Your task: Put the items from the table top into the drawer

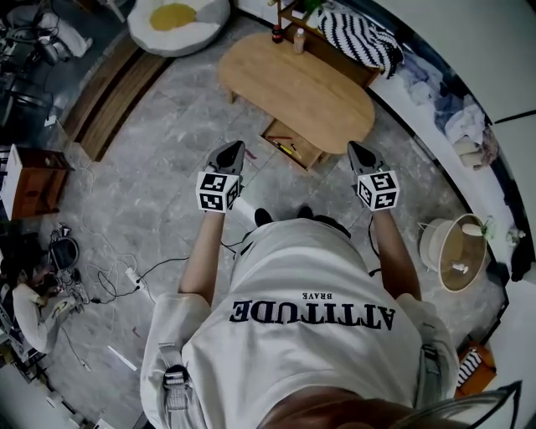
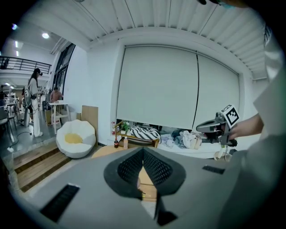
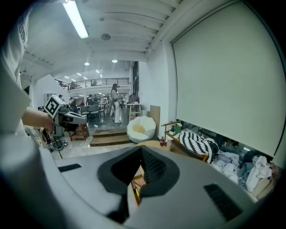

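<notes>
- You stand on a grey stone-look floor [image 1: 151, 193], facing a low oval table of light wood [image 1: 310, 92].
- Your left gripper [image 1: 234, 151], grey with a black-and-white marker cube, is held out ahead of you in the air. Its jaws are pressed together with nothing between them.
- Your right gripper [image 1: 358, 155], the same make, is level with it on the other side. Its jaws are also closed and empty.
- A wooden drawer [image 1: 305, 161] stands pulled out from the near side of the table, between the two grippers and just beyond their tips.
- Thin yellow and red stick-like items [image 1: 289, 149] lie inside the drawer.
- On the table's far end, a small dark bottle [image 1: 276, 34] and a small pale bottle [image 1: 299, 40] stand upright, side by side, well apart from both grippers.
- A black-and-white striped cushion [image 1: 360, 38] lies beyond the table.
- A round white beanbag with a yellow centre [image 1: 177, 21] sits off to the far left.
</notes>
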Motion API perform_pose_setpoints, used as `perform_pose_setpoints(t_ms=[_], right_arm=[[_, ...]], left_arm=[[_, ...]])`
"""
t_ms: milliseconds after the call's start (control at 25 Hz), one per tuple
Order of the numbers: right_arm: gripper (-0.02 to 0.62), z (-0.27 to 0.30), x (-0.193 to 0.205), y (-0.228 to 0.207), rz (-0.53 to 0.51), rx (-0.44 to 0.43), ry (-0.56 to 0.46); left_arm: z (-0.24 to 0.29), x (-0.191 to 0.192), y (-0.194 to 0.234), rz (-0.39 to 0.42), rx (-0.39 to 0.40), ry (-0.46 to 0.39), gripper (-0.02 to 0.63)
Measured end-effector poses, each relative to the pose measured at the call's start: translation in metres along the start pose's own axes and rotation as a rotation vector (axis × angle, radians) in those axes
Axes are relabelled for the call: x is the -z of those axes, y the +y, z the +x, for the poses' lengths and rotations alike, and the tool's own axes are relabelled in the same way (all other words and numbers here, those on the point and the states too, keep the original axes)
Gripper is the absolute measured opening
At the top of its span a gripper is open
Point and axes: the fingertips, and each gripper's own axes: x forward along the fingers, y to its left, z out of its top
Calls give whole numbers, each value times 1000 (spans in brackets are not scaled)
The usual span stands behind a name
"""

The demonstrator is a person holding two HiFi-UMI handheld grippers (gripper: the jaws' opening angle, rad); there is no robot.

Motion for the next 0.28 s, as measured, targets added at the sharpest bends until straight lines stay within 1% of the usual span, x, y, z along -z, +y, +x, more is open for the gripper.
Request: perform_pose_setpoints(t_ms=[280], right_arm=[[18,1,-1,-5,3,-1,-3]], left_arm=[[2,-1,1,-5,-5,4,20]])
